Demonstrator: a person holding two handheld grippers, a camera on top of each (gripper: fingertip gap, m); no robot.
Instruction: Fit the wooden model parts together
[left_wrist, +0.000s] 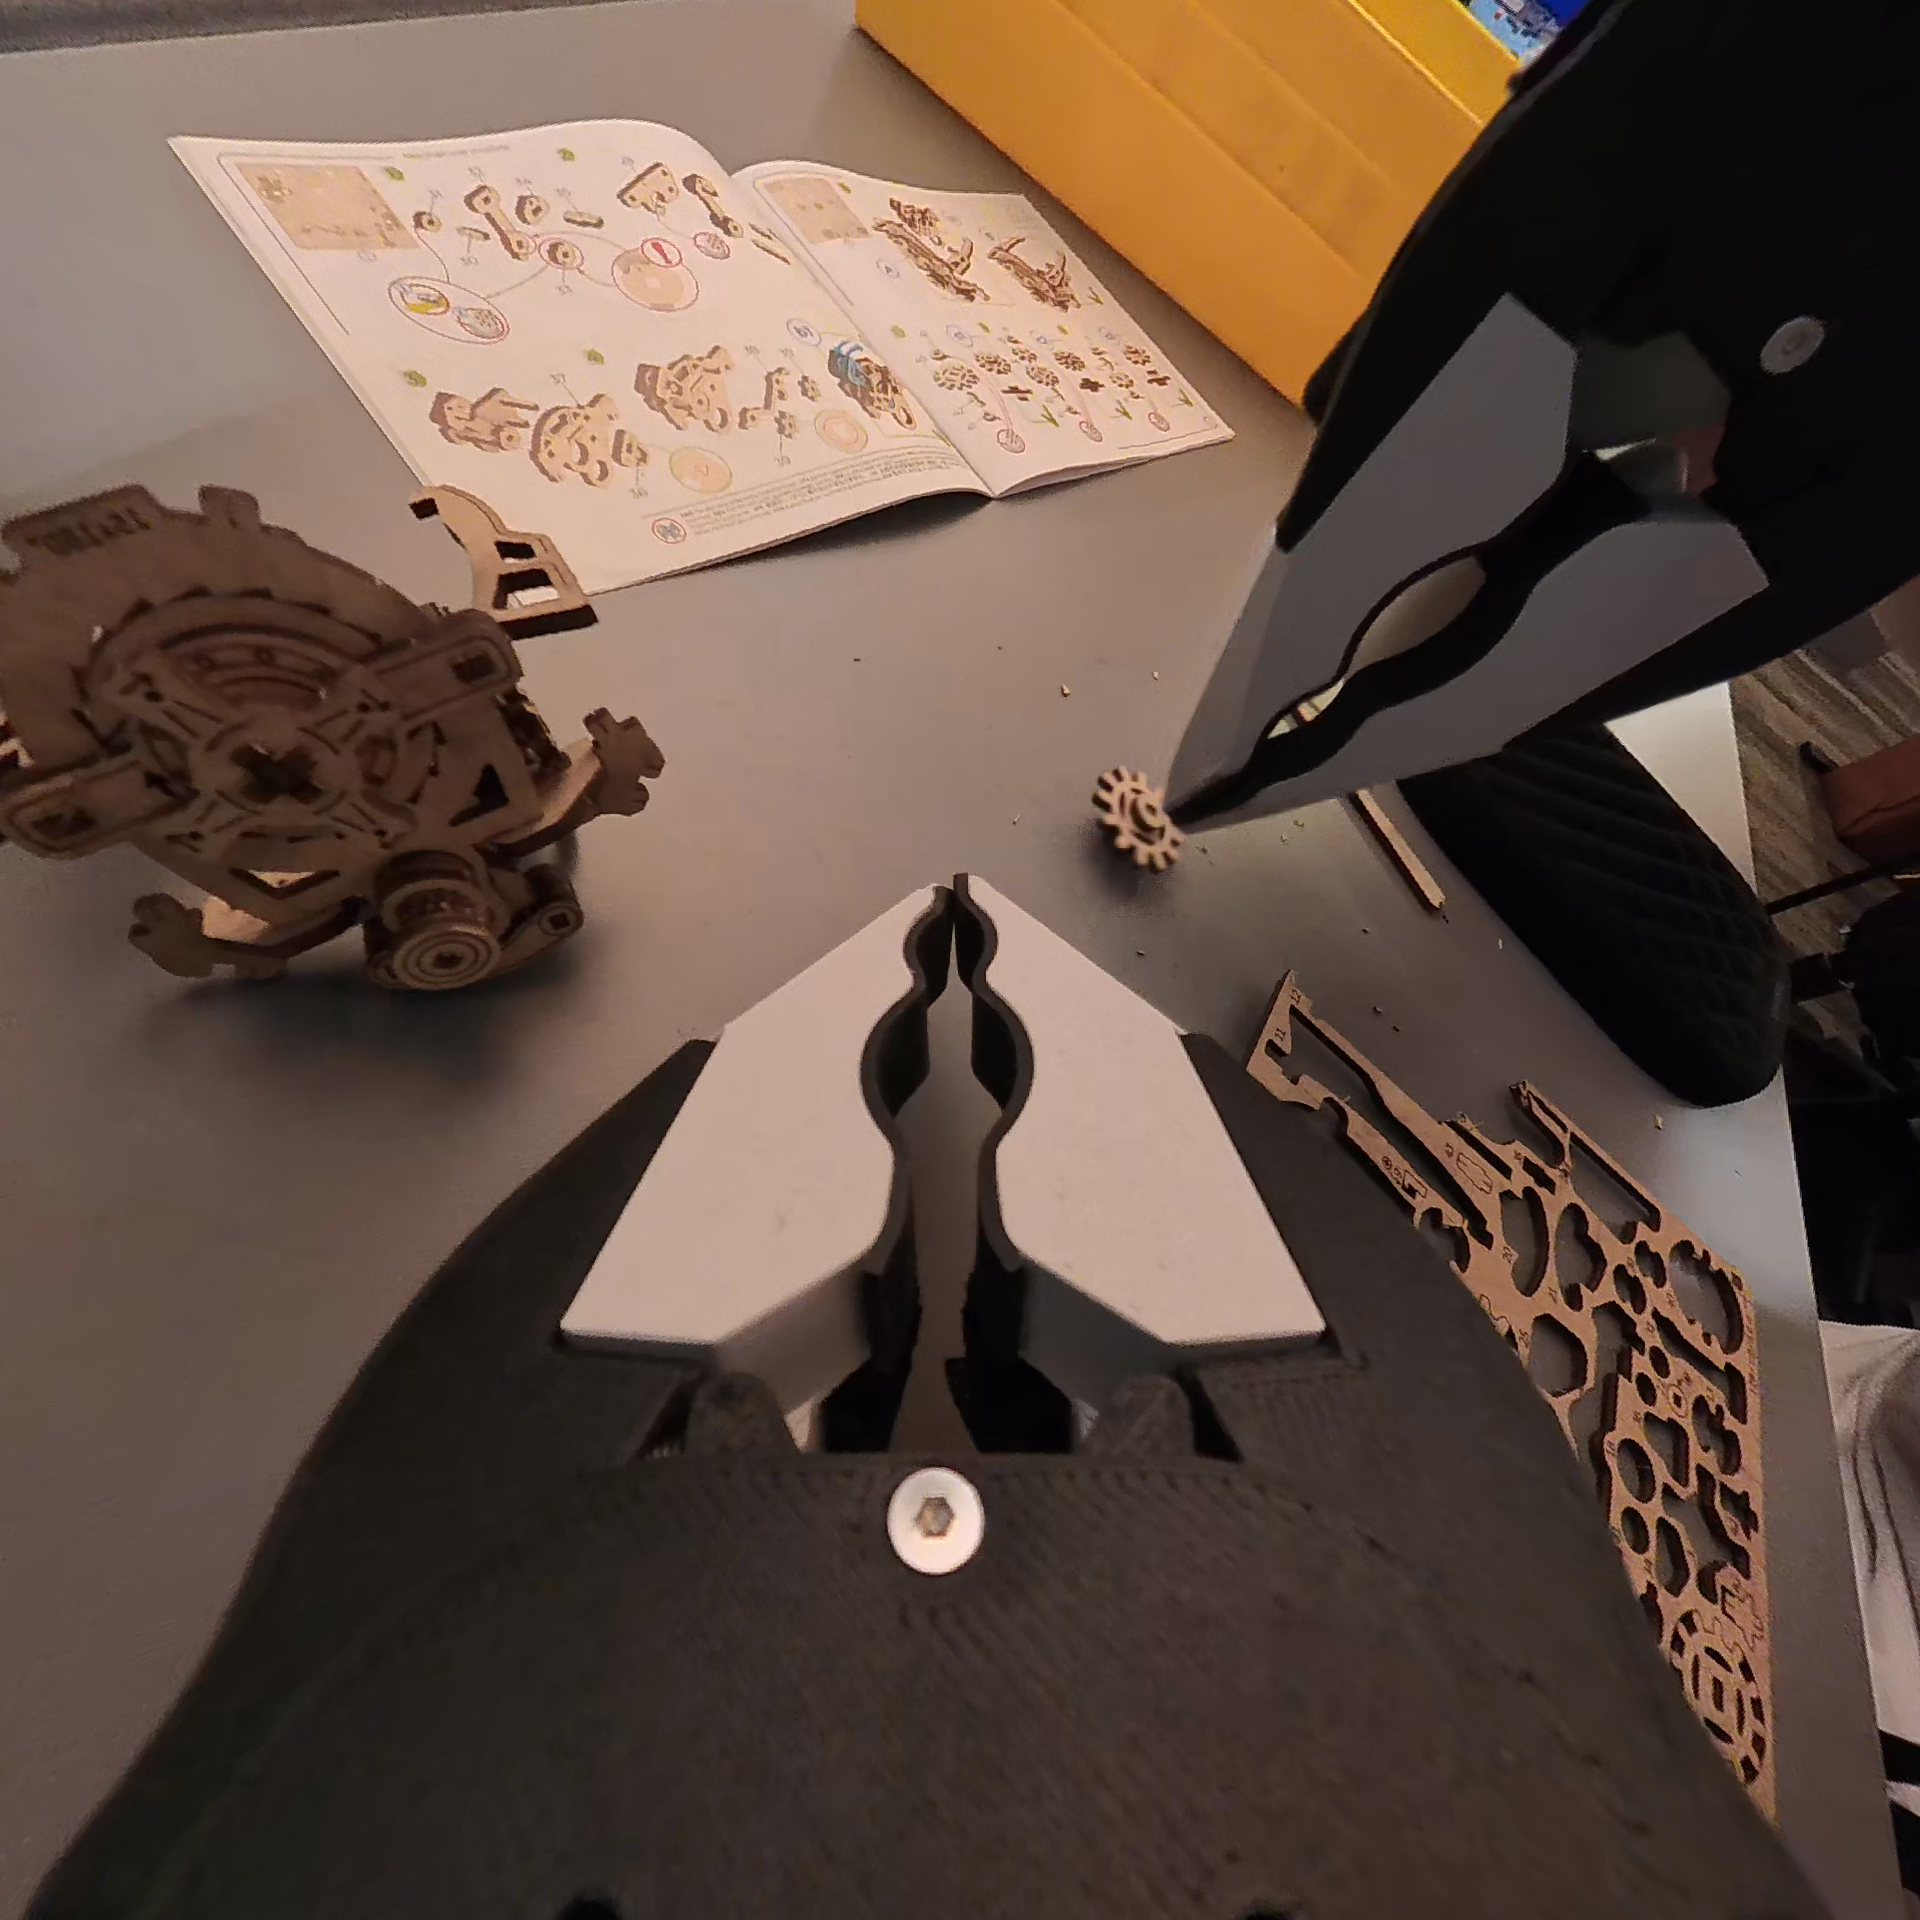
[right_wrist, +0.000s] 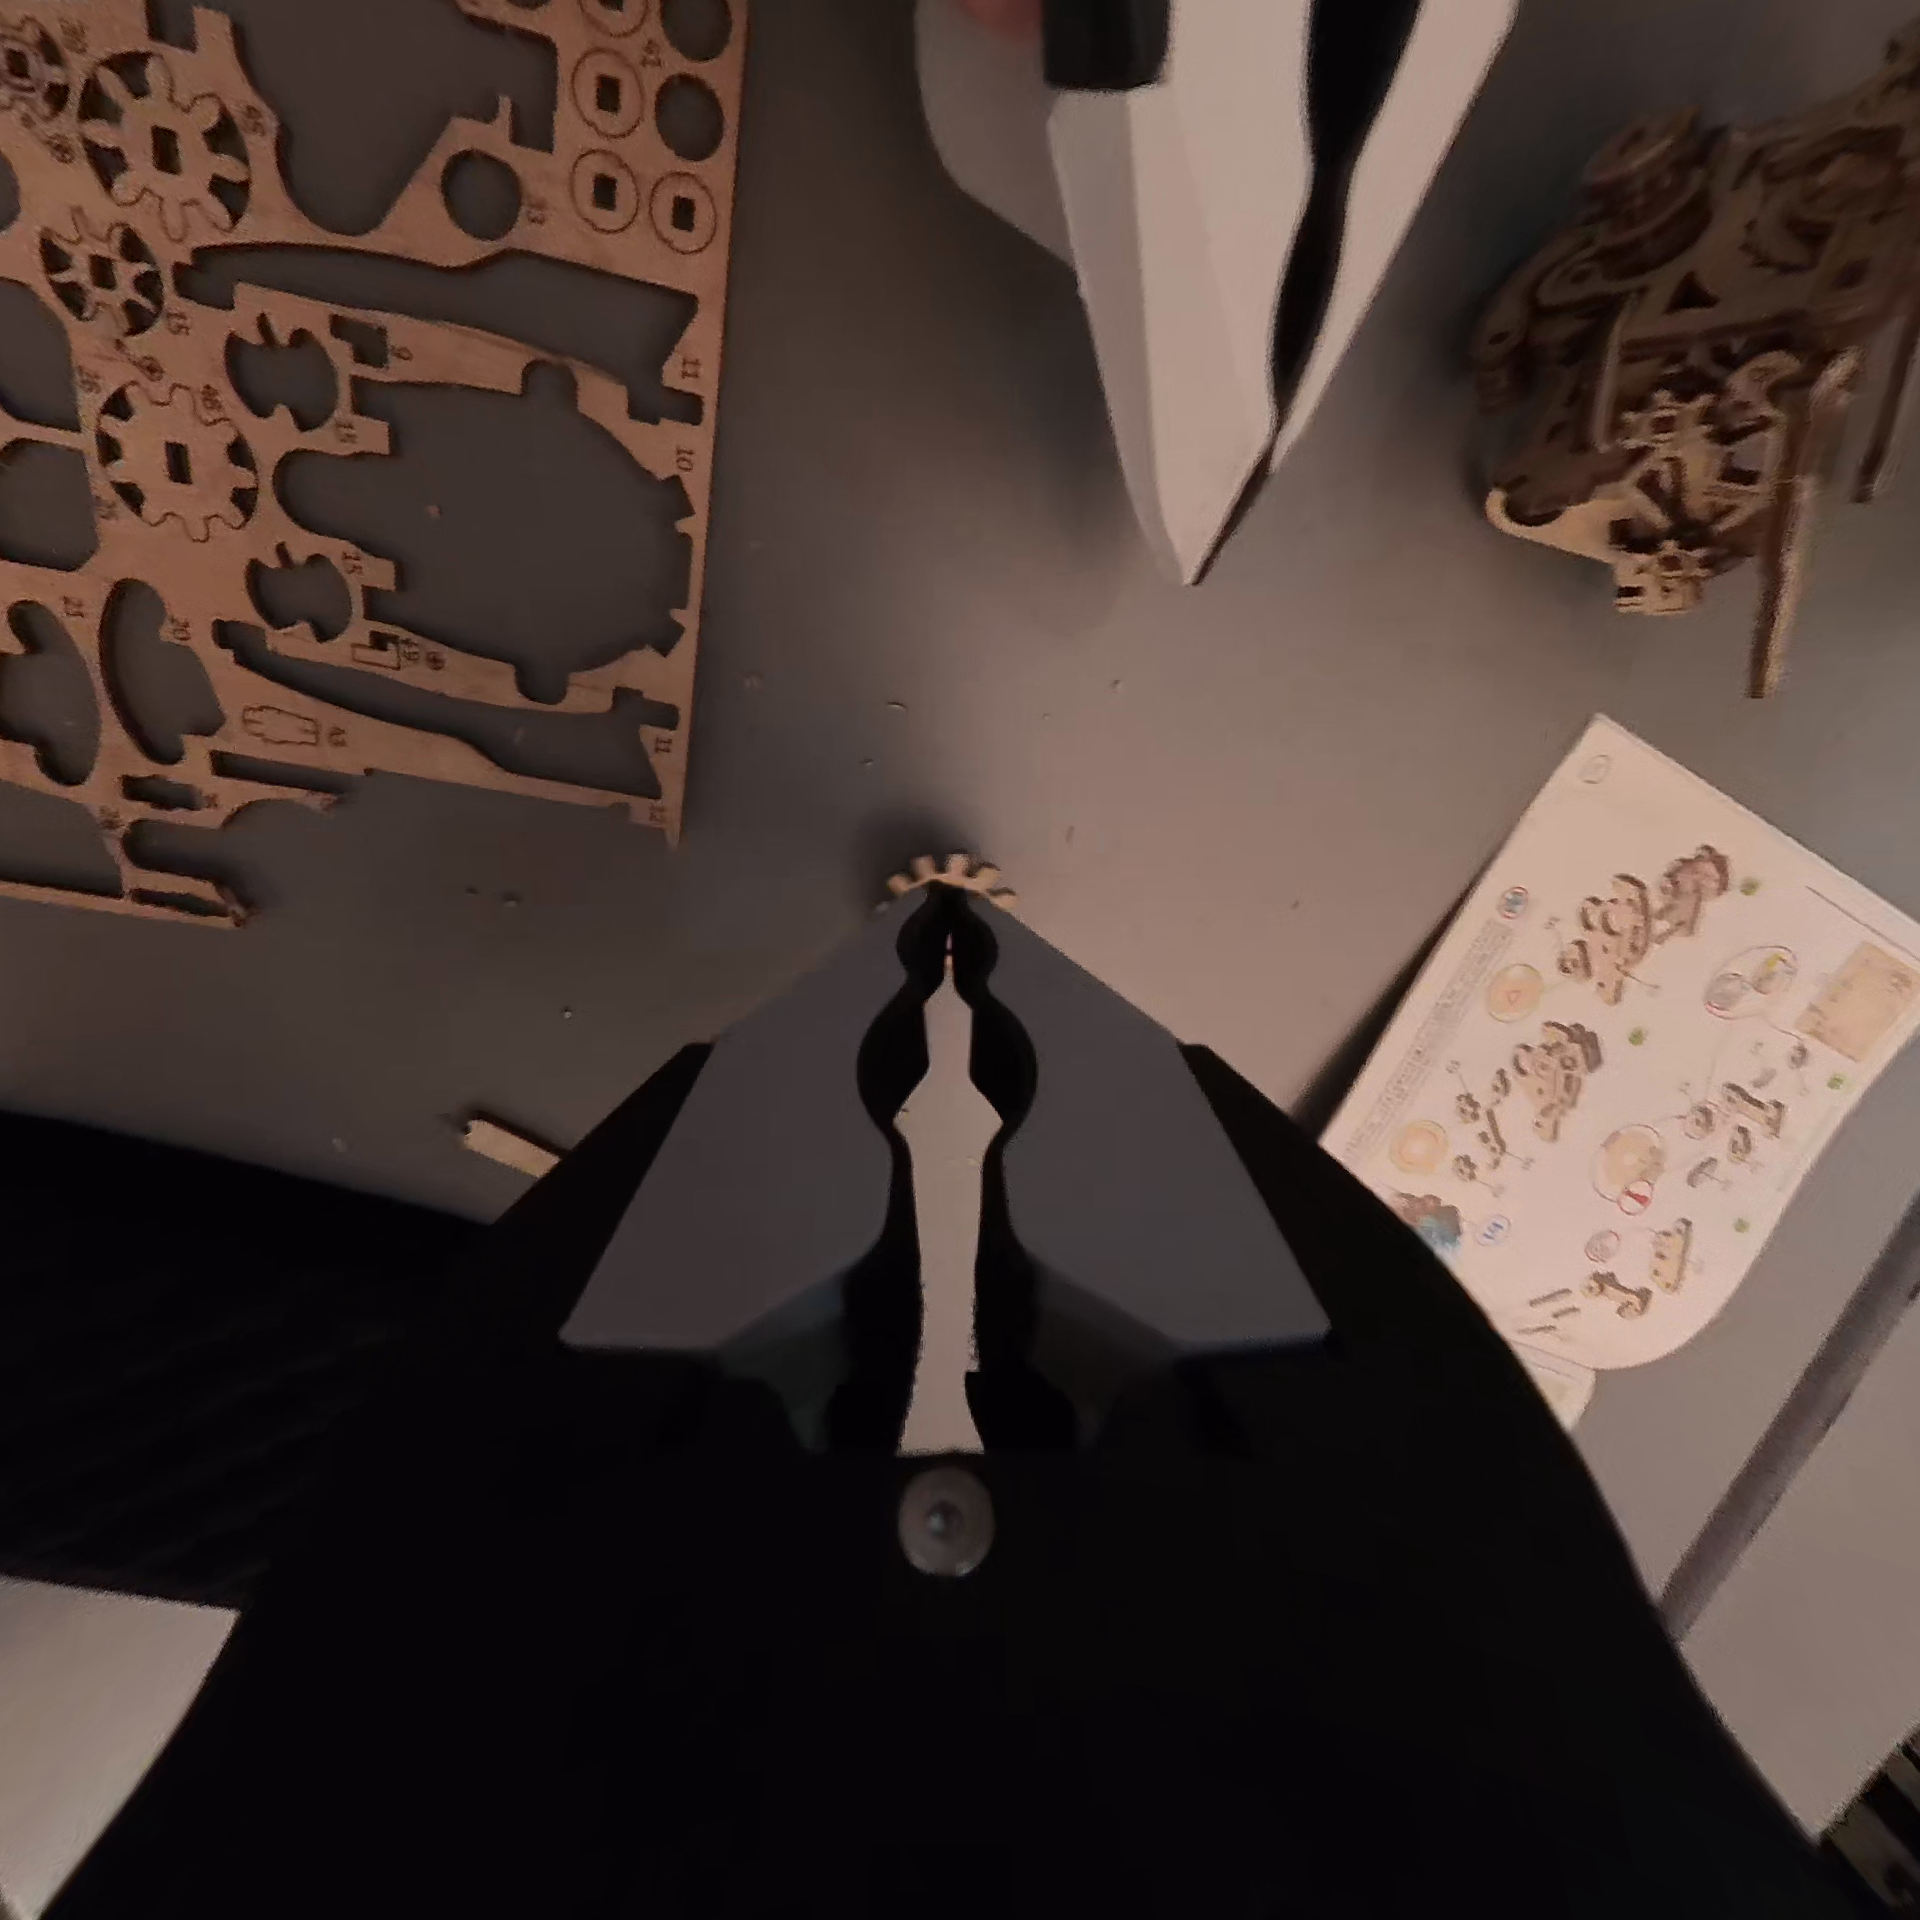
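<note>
Grey tabletop (left_wrist: 831, 727) lies under me, my right gripper (left_wrist: 1179, 808) pinching the small gear (left_wrist: 1136, 817) at its tips, my left gripper (left_wrist: 954, 885) clenched and empty, so I should carry it level toward the far-left model (left_wrist: 281, 748).

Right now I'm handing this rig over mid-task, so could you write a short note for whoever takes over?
Right gripper: shut on the small toothed wooden gear, low over the grey table.
Left gripper: shut, empty.
The part-built brown wooden model stands left; the punched-out plywood sheet lies right.
Done: gear picked. Left: fit it to the model, probably per the open instruction booklet.
</note>
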